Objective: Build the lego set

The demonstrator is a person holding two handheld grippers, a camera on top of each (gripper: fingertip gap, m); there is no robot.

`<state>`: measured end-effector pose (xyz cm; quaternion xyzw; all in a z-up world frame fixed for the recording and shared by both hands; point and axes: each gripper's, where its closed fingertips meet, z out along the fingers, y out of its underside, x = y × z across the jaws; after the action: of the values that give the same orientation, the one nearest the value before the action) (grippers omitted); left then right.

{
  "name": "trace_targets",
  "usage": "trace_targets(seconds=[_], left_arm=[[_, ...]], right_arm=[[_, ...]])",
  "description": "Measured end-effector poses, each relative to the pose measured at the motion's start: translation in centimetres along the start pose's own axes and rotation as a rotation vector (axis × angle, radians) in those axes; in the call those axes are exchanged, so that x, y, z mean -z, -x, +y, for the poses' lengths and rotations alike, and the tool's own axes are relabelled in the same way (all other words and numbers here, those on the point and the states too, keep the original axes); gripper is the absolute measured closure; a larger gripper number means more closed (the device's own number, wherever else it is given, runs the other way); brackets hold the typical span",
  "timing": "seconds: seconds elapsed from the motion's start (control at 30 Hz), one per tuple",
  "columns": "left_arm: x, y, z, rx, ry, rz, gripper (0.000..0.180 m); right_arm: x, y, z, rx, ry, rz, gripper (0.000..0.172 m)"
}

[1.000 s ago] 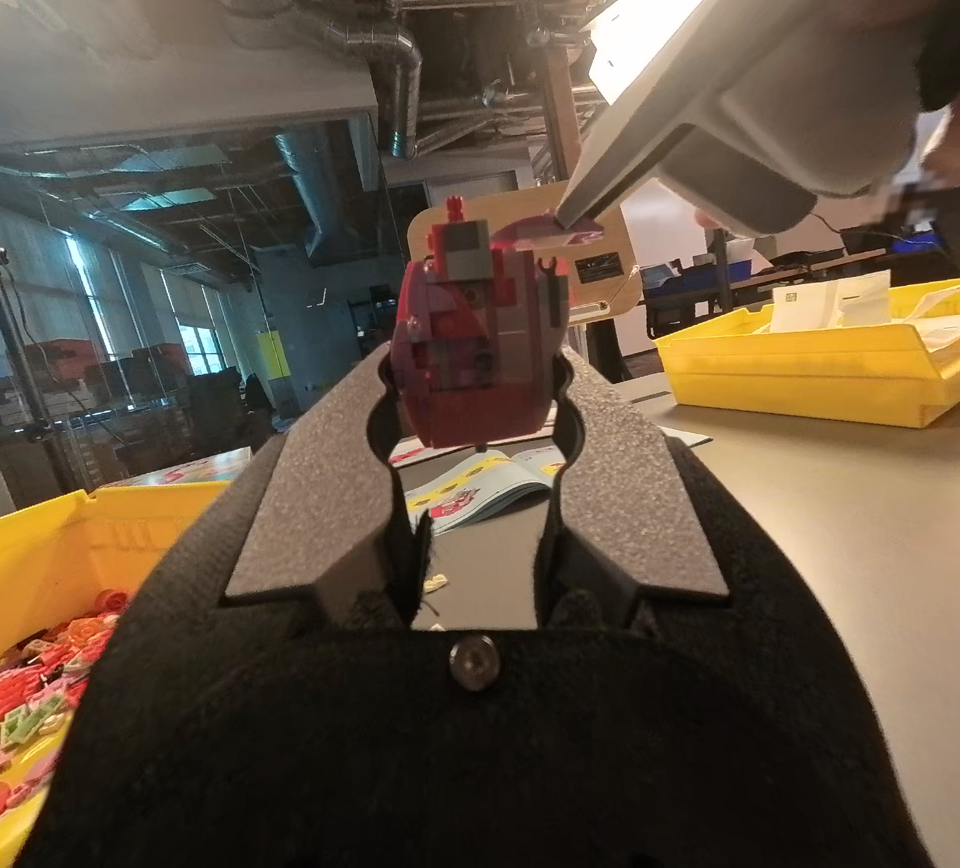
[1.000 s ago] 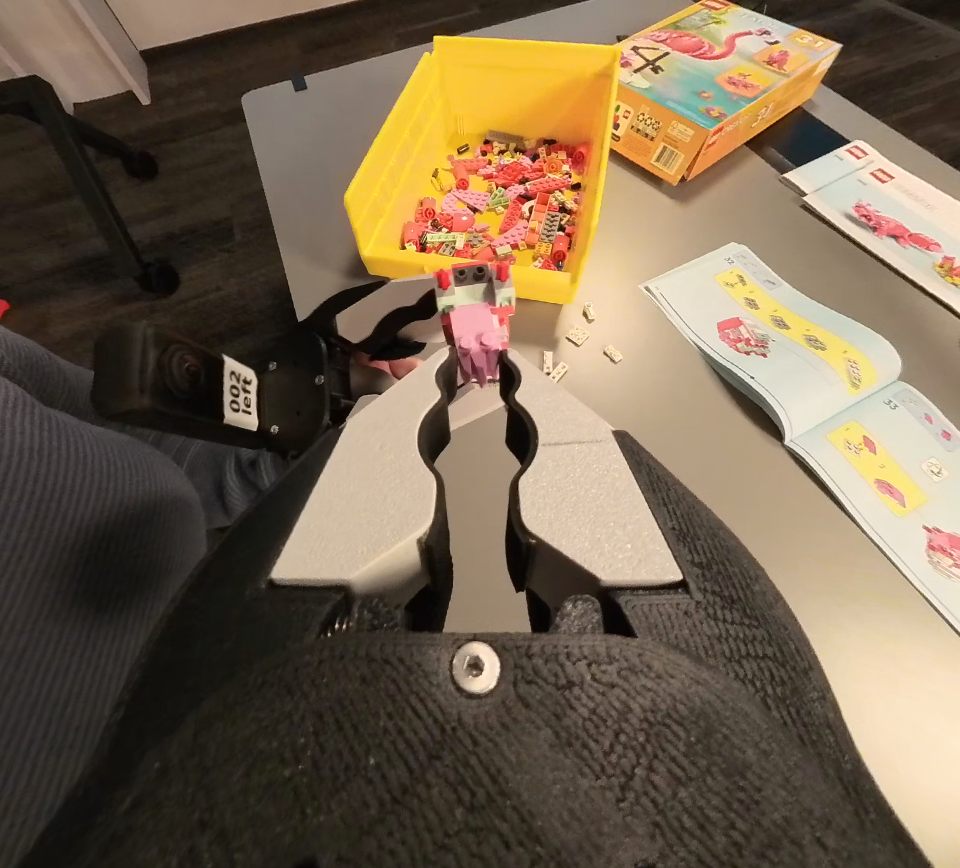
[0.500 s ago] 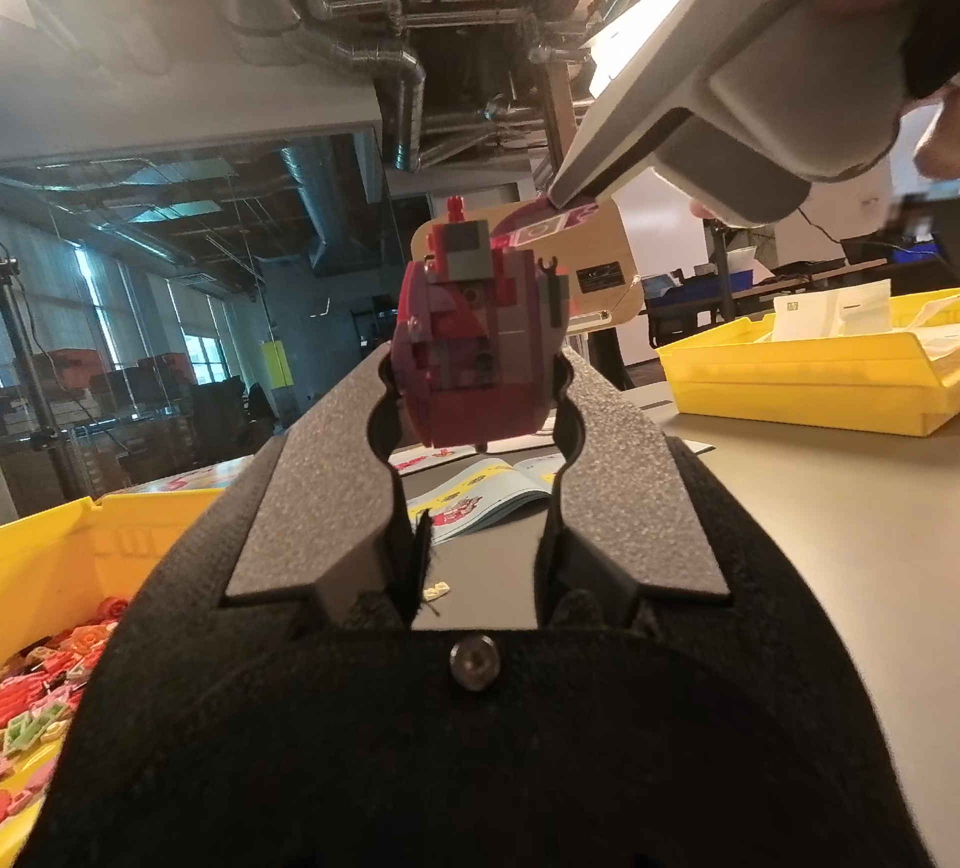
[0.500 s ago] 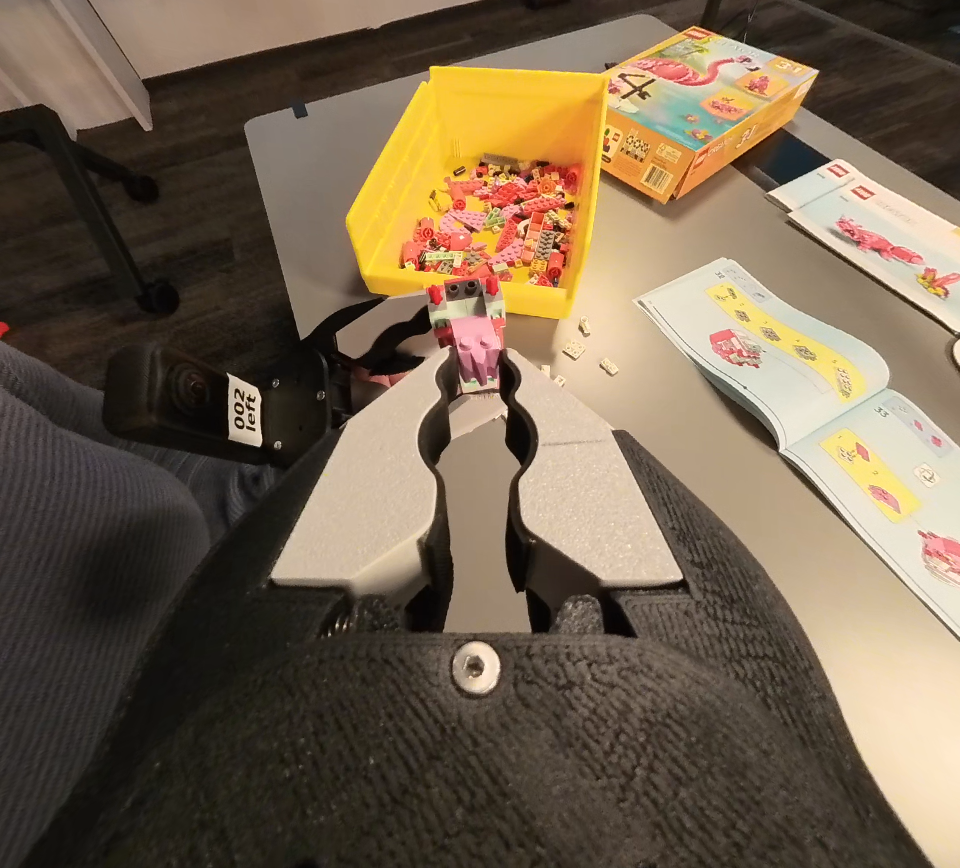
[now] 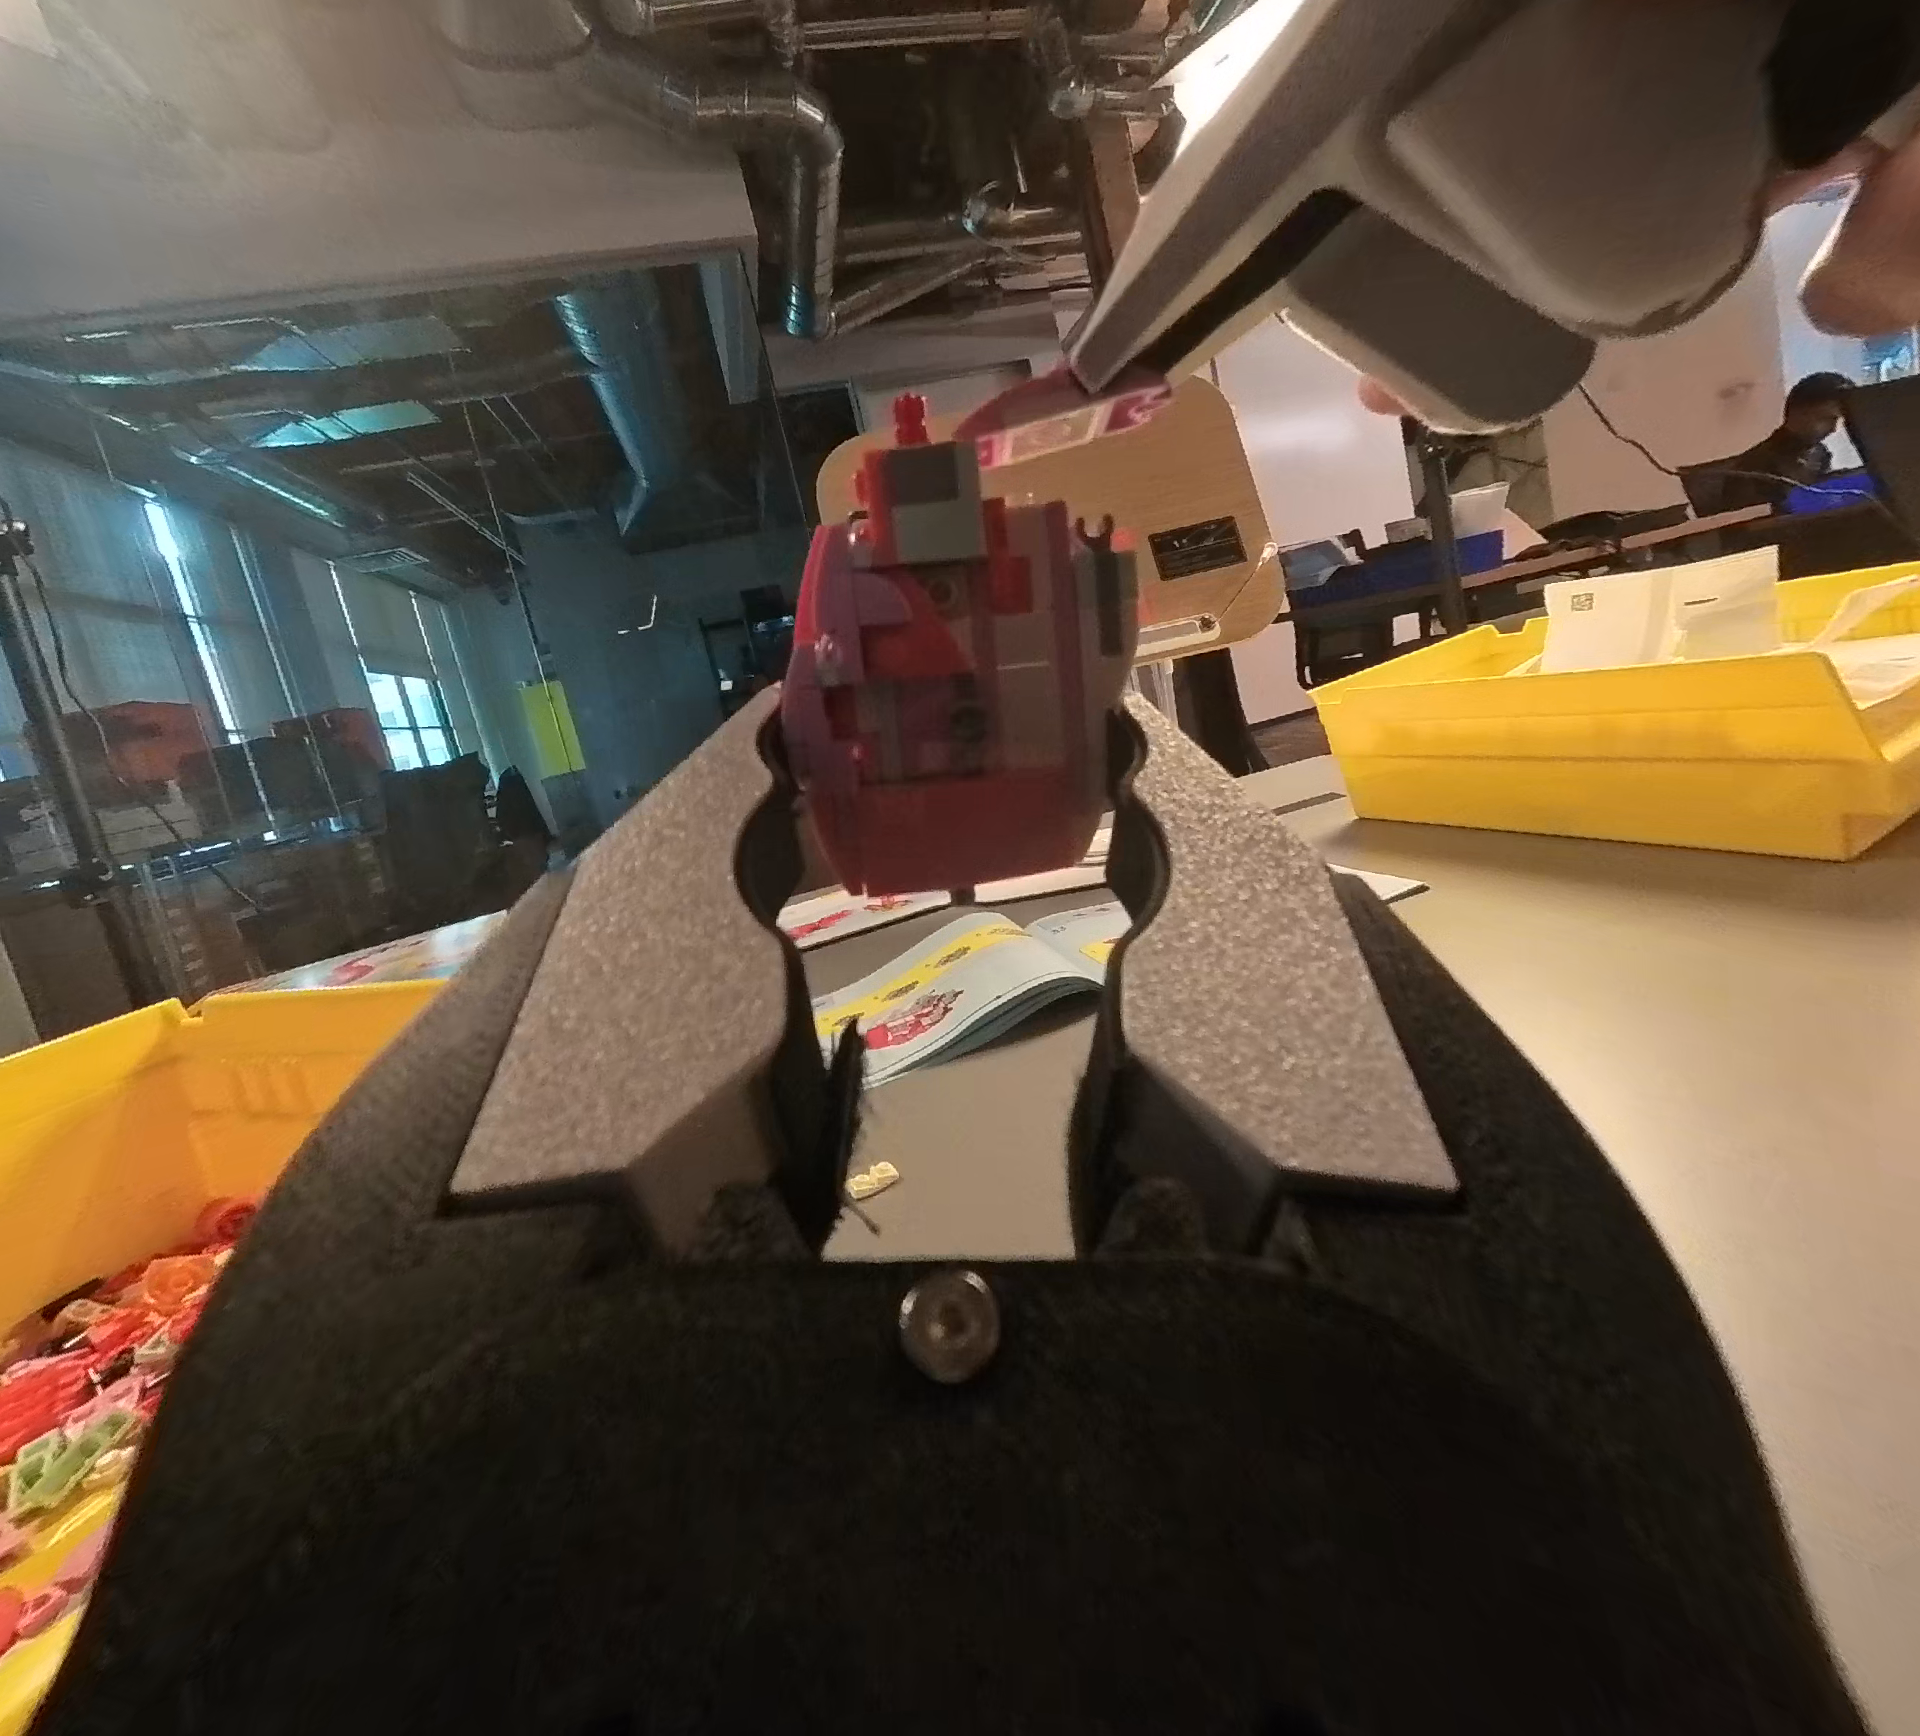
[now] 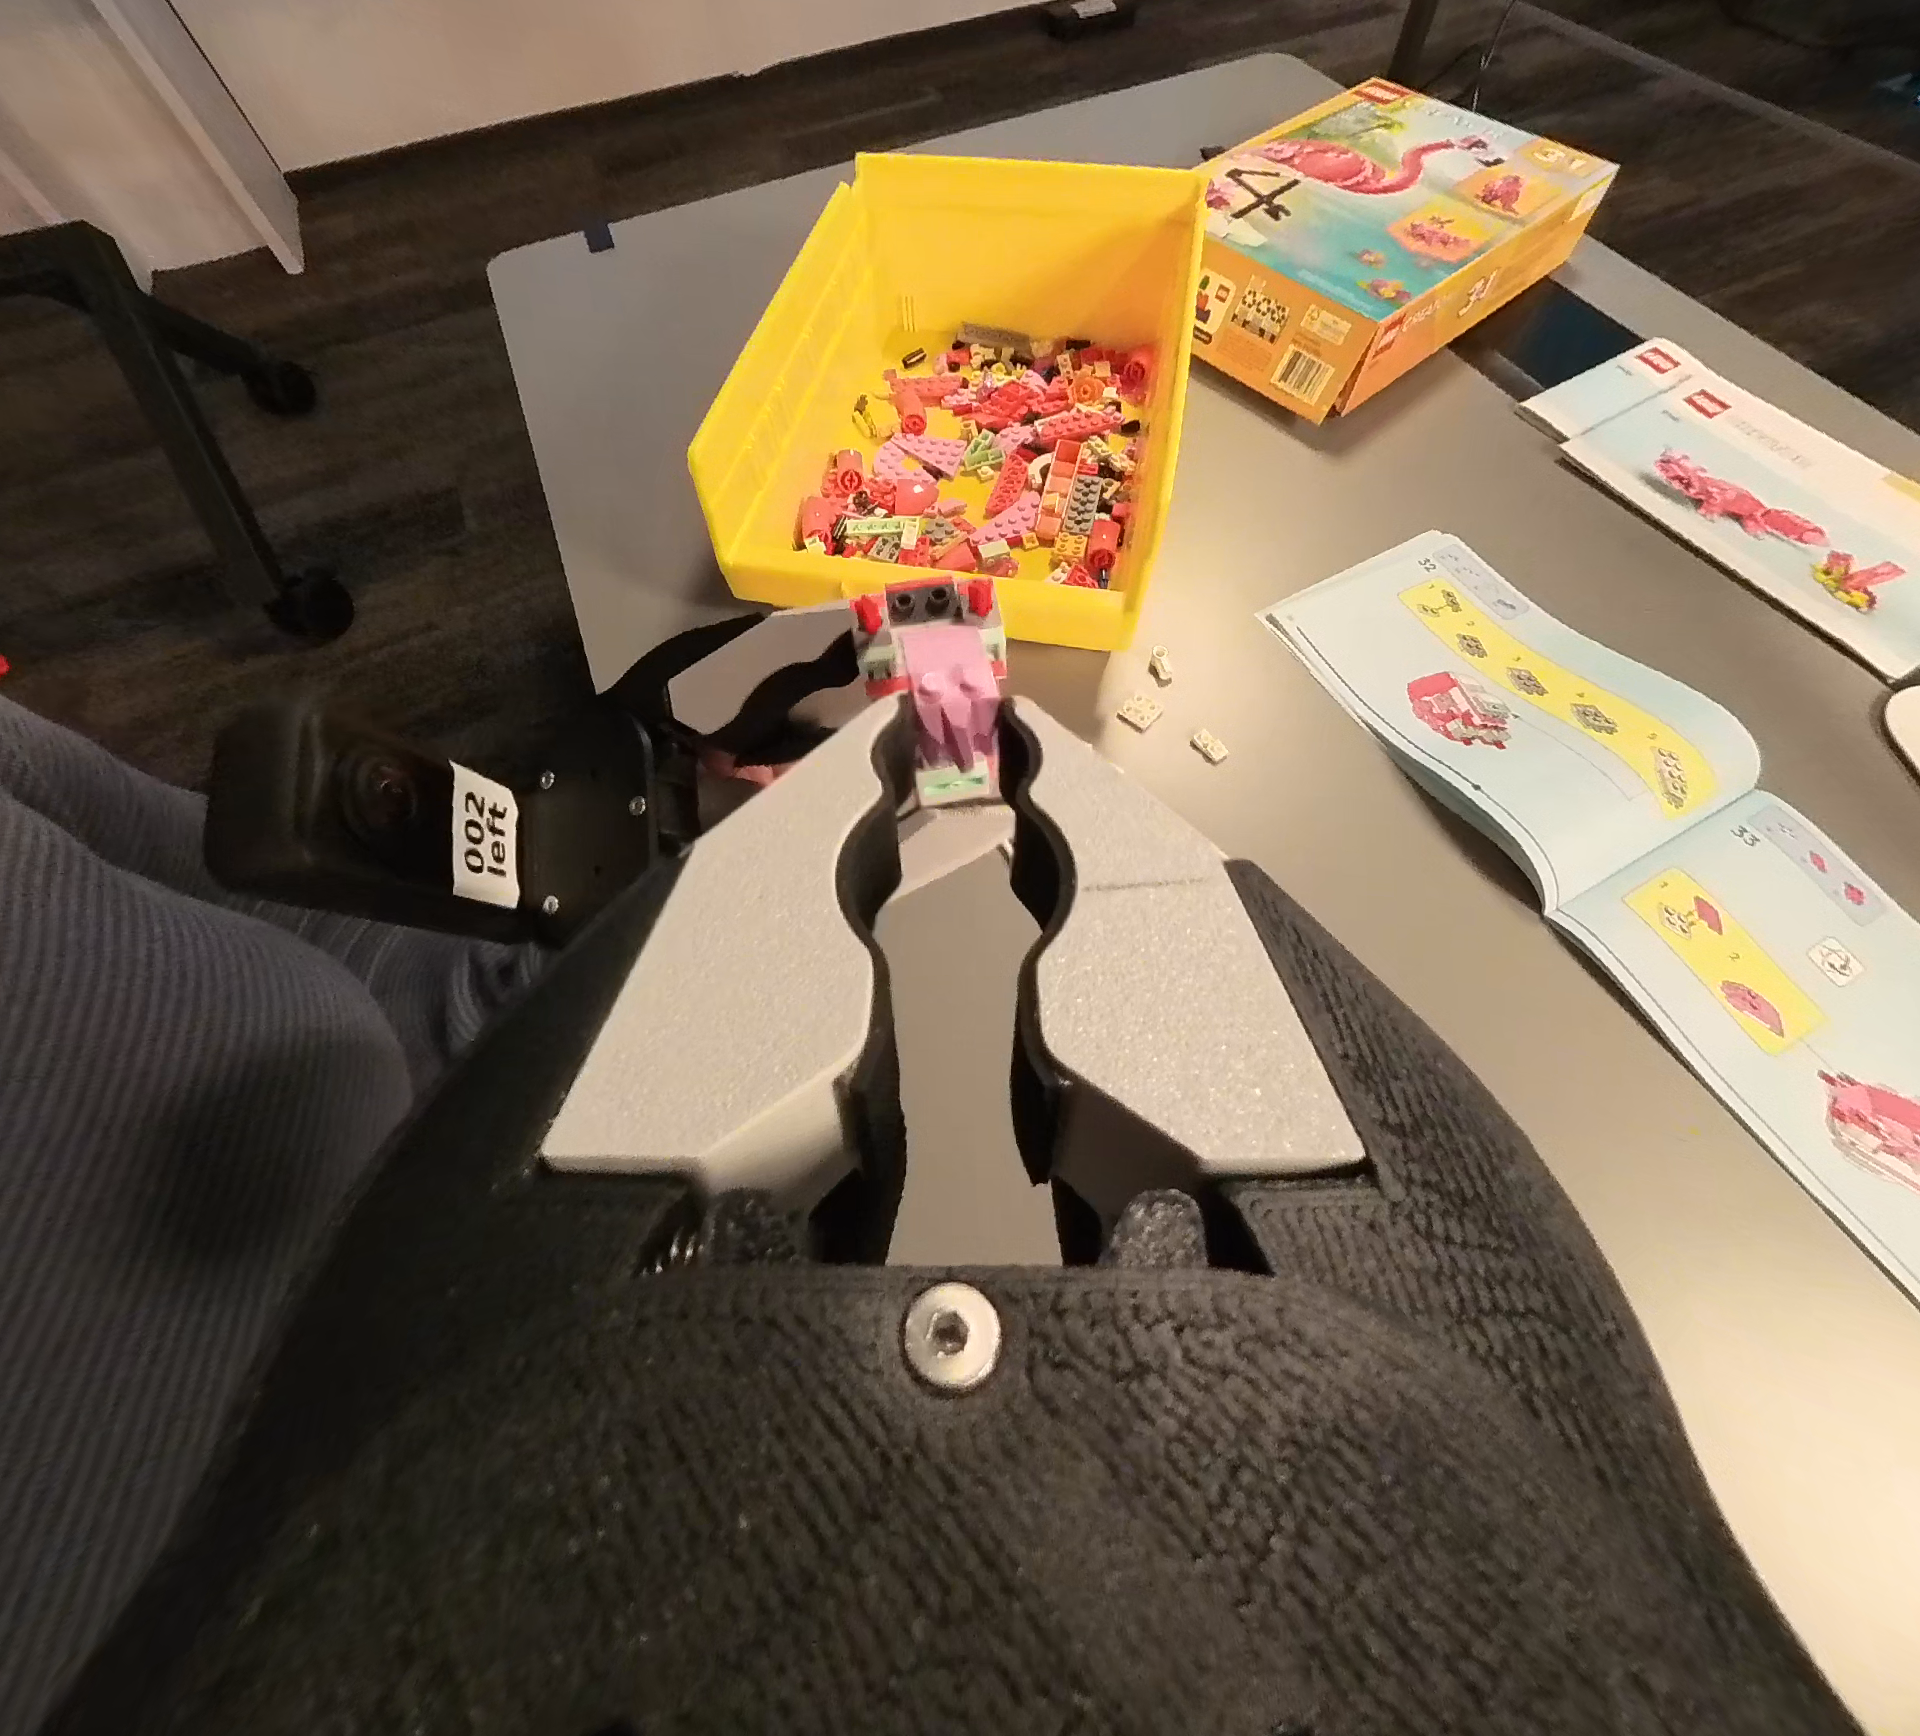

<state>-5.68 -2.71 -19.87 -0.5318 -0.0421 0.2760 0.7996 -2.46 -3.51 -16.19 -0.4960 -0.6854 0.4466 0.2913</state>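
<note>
brick model (image 5: 940,699) clamped between left gripper (image 5: 951,751) fingers

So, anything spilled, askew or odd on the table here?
Three small cream brick pieces lie loose on the grey table, just outside the yellow bin that holds the other bricks. The set's box looks open at one end.

Yellow plastic bin (image 6: 790,398) of loose bricks (image 6: 997,481) sits left of cardboard box (image 6: 1392,252), open paper booklet (image 6: 1558,751) nearer & to the right, all on grey table (image 6: 1299,938).
</note>
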Motion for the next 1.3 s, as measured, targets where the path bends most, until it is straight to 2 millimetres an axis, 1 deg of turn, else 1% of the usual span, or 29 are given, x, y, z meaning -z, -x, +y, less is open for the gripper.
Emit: trace_targets(seconds=[0.27, 0.5, 0.67, 0.83, 1.0, 1.07, 1.3], left_arm=[[0.0, -0.3, 0.0, -0.015, 0.004, 0.007, 0.123], [0.0, -0.1, 0.0, -0.002, 0.002, -0.001, 0.124], [0.0, -0.2, 0.0, -0.004, 0.002, 0.0, 0.124], [0.0, -0.2, 0.1, 0.018, 0.008, 0.005, 0.124], [-0.1, -0.4, 0.3, 0.103, 0.02, 0.039, 0.124], [-0.1, -0.2, 0.4, 0.121, 0.022, 0.034, 0.124], [0.0, 0.5, 0.6, 0.162, 0.023, 0.01, 0.123]], right_arm=[[-0.3, 0.4, 0.5, 0.023, 0.045, -0.007, 0.158], [0.0, 0.0, 0.9, 0.025, 0.08, 0.004, 0.158], [-0.1, 0.1, 1.3, 0.023, 0.105, -0.002, 0.158], [-0.2, 0.1, 1.1, 0.006, 0.084, -0.006, 0.158], [-0.5, 0.0, 1.0, 0.01, 0.092, 0.027, 0.158], [-0.7, -0.1, 0.8, 0.021, 0.091, 0.049, 0.158], [-1.6, 0.1, 0.6, -0.034, 0.074, 0.06, 0.158]])
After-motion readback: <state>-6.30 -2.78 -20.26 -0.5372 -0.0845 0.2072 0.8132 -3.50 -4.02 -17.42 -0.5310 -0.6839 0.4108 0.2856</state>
